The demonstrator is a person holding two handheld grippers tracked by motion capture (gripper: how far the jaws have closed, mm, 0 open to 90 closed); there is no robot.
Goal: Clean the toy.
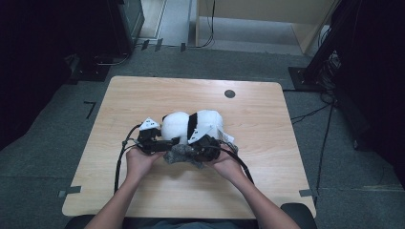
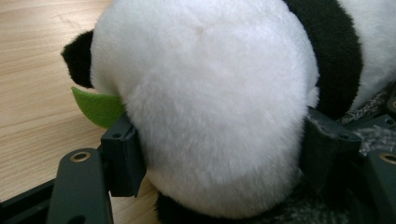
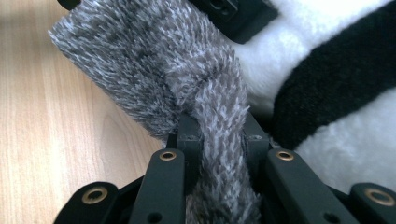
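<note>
Near the desk's (image 1: 143, 200) near edge, my left fingers (image 2: 128, 154) clamp the panda (image 1: 191, 125), hiding its face; my right fingers (image 3: 189, 140) pinch the grey scarf (image 3: 154, 74).

Plush panda (image 1: 191, 125) on table (image 1: 143, 95), fuzzy cloth (image 1: 184, 155) just before it

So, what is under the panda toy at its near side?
Grey fuzzy cloth lies under the panda toy's near edge, over the table. How far it reaches beneath is covered.

Plush panda (image 2: 210, 107): soft fluffy pile. Grey scarf (image 3: 187, 79): shaggy fuzzy cloth. Table (image 1: 143, 95): smooth matt wood.
</note>
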